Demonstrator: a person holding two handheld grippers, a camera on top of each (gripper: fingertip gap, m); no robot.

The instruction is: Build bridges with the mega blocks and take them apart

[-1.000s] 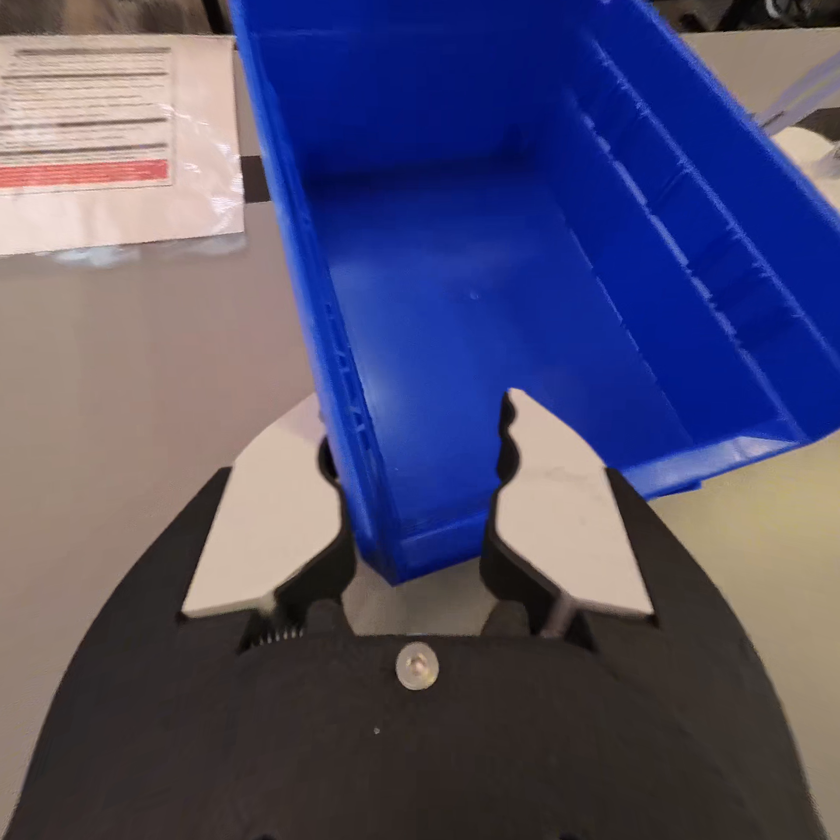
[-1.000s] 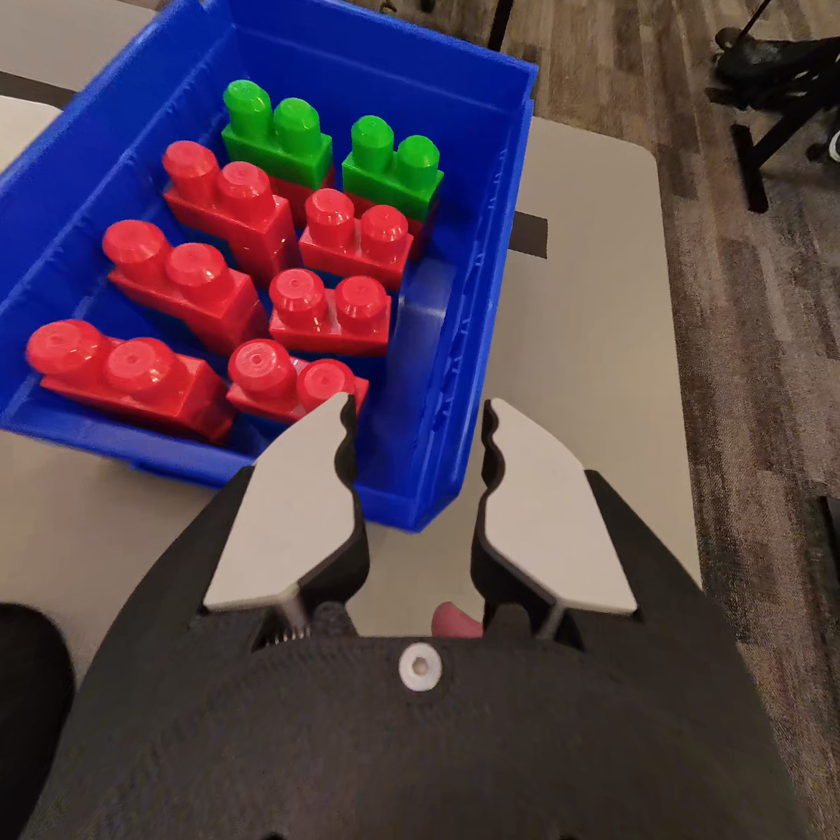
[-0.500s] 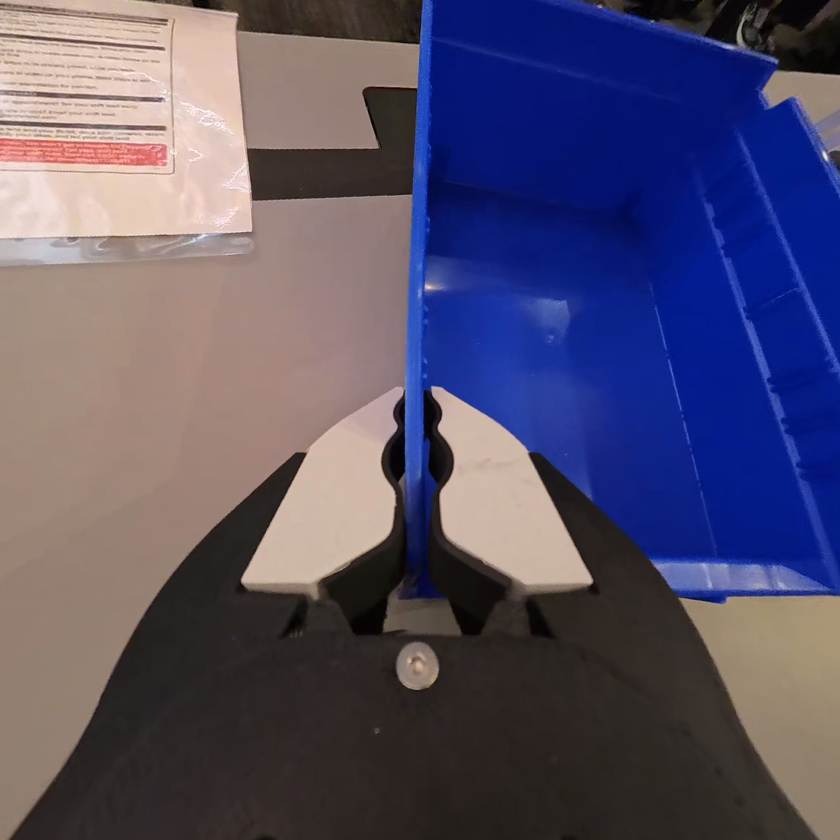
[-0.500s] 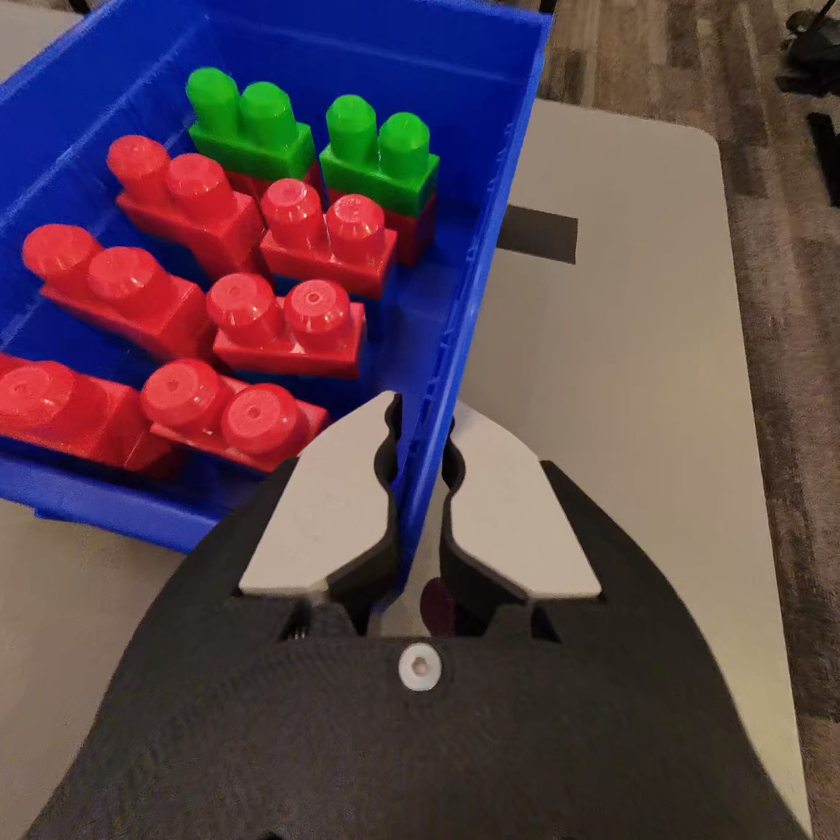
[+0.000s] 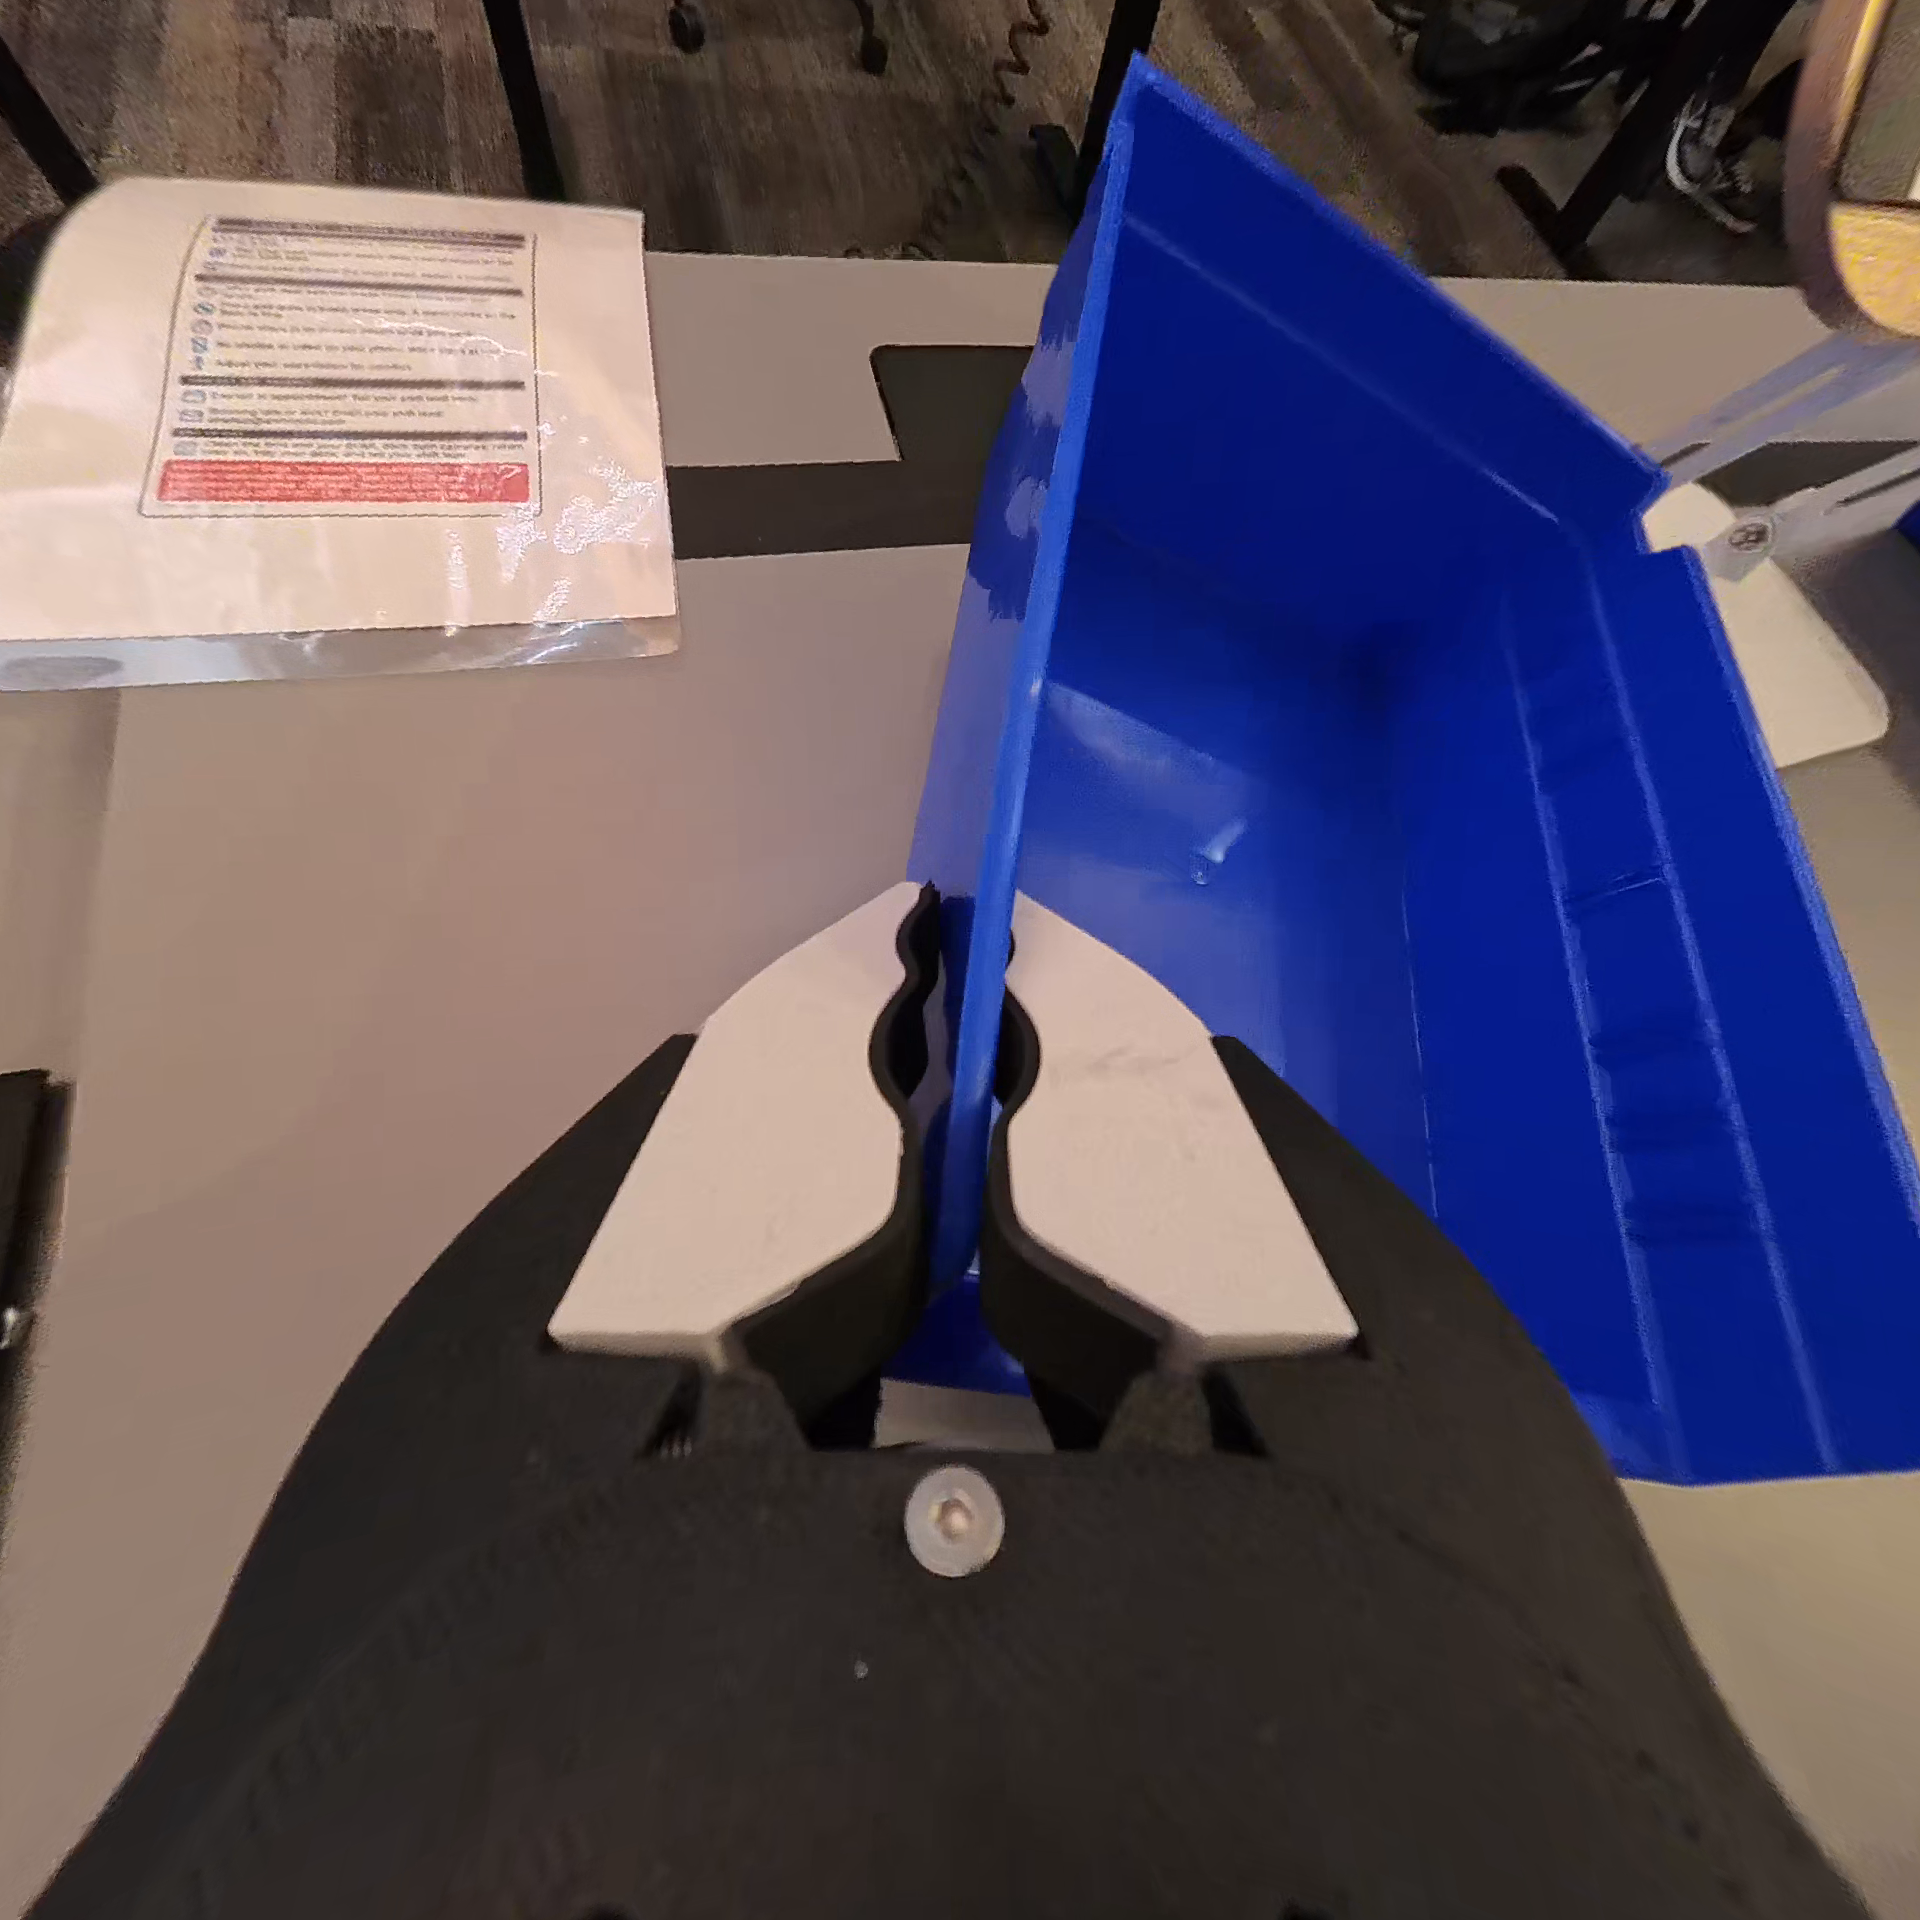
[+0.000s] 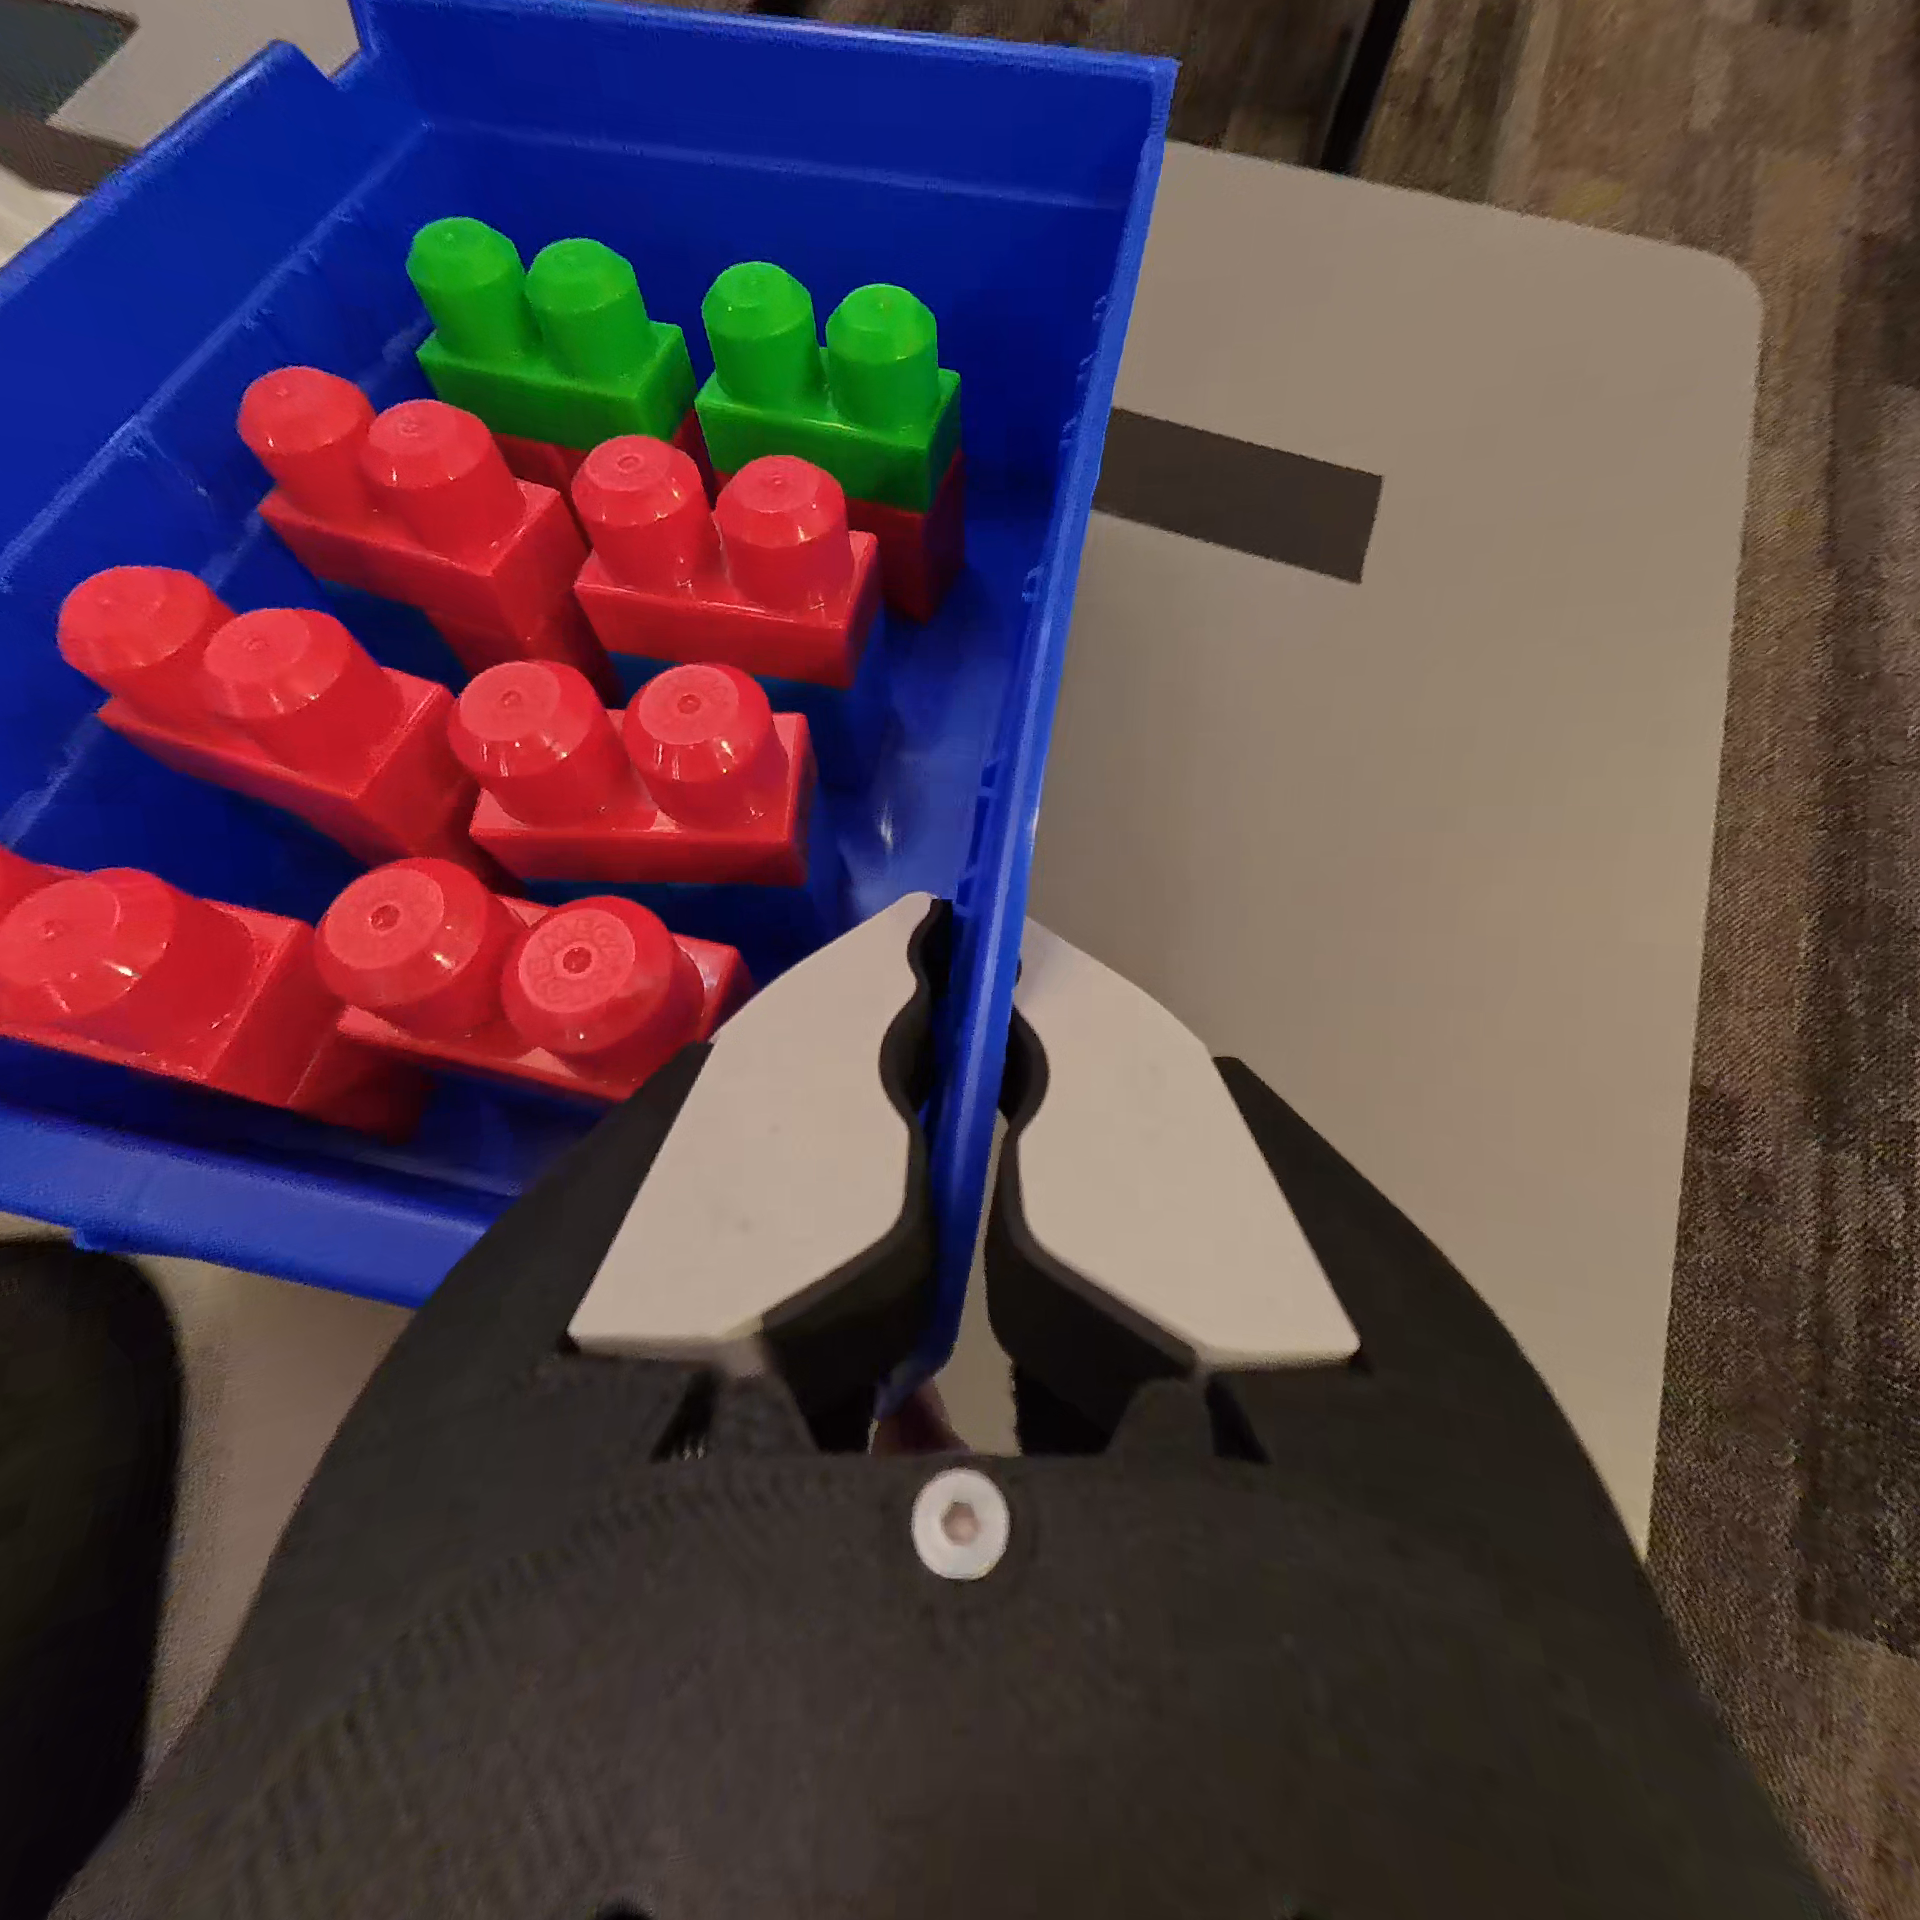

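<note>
The left gripper clamps an empty blue bin's wall; the right gripper clamps the block-filled bin's wall.

L gripper clamps empty blue bin wall, bin tilted.

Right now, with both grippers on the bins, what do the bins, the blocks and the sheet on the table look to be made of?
Empty blue bin: rigid moulded plastic, glossy highlights, thin ribbed walls. Loaded blue bin: seemingly the same.
Red blocks and green blocks: smooth shiny plastic, slightly translucent studs.
Sheet: probably paper in a clear sleeve or laminate, judging by crinkled glare.
Table: matte grey, material unclear.
</note>
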